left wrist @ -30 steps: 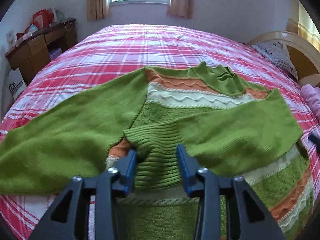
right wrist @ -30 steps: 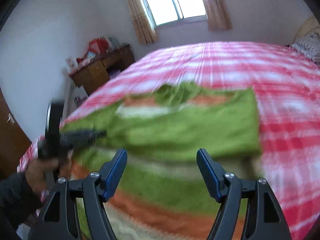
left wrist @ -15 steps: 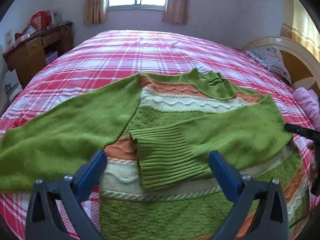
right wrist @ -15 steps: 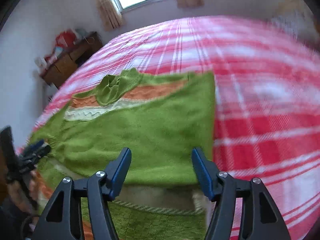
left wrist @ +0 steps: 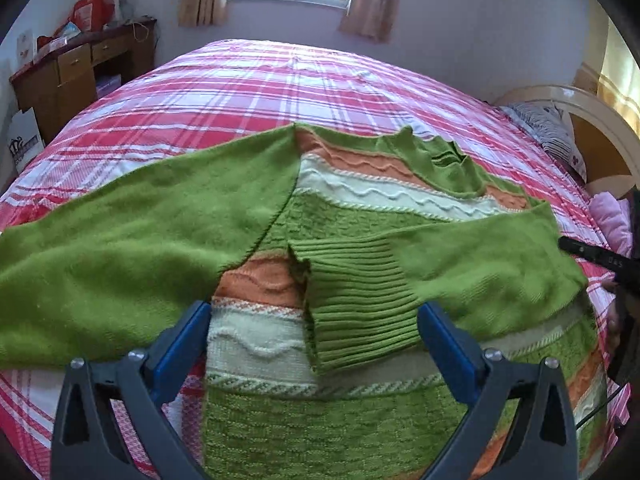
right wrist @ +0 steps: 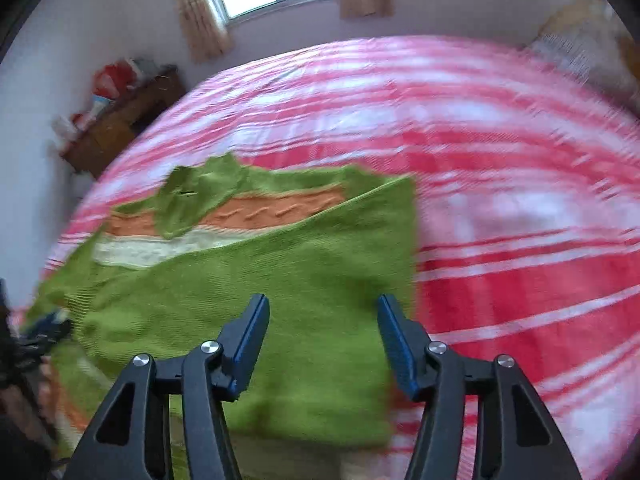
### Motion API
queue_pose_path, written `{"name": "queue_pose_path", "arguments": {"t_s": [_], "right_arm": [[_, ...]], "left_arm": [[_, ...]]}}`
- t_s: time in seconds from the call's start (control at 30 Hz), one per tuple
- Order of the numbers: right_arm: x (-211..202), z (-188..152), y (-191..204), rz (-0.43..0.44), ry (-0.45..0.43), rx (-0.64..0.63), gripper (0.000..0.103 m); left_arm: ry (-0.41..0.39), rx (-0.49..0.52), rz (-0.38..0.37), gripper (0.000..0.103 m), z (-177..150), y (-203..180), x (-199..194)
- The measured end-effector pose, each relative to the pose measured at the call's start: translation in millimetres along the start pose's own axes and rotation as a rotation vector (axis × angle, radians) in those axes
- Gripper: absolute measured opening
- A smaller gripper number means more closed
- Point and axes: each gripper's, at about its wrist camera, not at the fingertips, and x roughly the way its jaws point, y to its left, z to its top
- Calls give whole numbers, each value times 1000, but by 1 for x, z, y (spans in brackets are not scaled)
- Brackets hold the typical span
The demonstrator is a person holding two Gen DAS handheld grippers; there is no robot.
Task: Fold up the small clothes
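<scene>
A green sweater [left wrist: 352, 216] with orange and white bands lies flat on the bed. Its right sleeve is folded across the body, with the ribbed cuff [left wrist: 356, 304] lying near the middle. The left sleeve [left wrist: 132, 240] lies spread out to the left. My left gripper [left wrist: 316, 340] is open and empty, hovering just in front of the cuff. In the right wrist view the sweater [right wrist: 248, 280] shows blurred, and my right gripper [right wrist: 323, 332] is open and empty above the folded sleeve by its right edge.
The bed has a red, pink and white plaid cover [left wrist: 280, 84]. A wooden desk [left wrist: 80, 68] with clutter stands at the far left by the wall. A pillow [left wrist: 548, 128] and headboard [left wrist: 600, 136] are at the right. A pink cloth [left wrist: 612, 220] lies at the right edge.
My left gripper let go of the ribbed cuff, opened wide and drew back. My right gripper swung right over the folded sleeve, staying open.
</scene>
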Motion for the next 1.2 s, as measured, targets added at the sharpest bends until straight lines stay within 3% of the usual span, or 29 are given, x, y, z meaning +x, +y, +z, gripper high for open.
{"name": "queue_pose_path", "arguments": {"t_s": [0.07, 0.13, 0.23, 0.33, 0.47, 0.67, 0.8, 0.93, 1.0, 1.07, 1.1, 1.2], "right_arm": [[-16, -3, 14, 51, -30, -31, 58], [-20, -11, 27, 104, -6, -69, 58], [-1, -30, 28, 42, 88, -104, 57], [-7, -34, 20, 55, 58, -81, 57], [-25, -28, 43, -68, 45, -137, 58], [-21, -23, 95, 106, 28, -181, 63], [7, -41, 121, 86, 60, -246, 64], [5, -51, 122, 63, 6, -263, 72], [5, -51, 118, 77, 6, -248, 73], [6, -51, 117, 85, 4, -242, 74], [5, -51, 117, 81, 2, -246, 74], [6, -53, 119, 71, -3, -255, 75]], "left_arm": [[-4, 0, -2, 103, 0, 0, -1], [-8, -10, -13, 103, 0, 2, -2], [-18, -28, -19, 103, -2, 7, -6], [-37, -59, -14, 103, -5, 16, -18], [-77, -79, 17, 103, -18, 35, -45], [-95, -96, 153, 103, -38, 81, -85], [-113, -166, 239, 103, -49, 121, -111], [-118, -305, 326, 103, -60, 172, -132], [-120, -433, 339, 102, -65, 206, -141], [-137, -552, 322, 95, -70, 235, -149], [-150, -593, 307, 86, -73, 245, -152], [-178, -744, 218, 77, -79, 273, -156]]}}
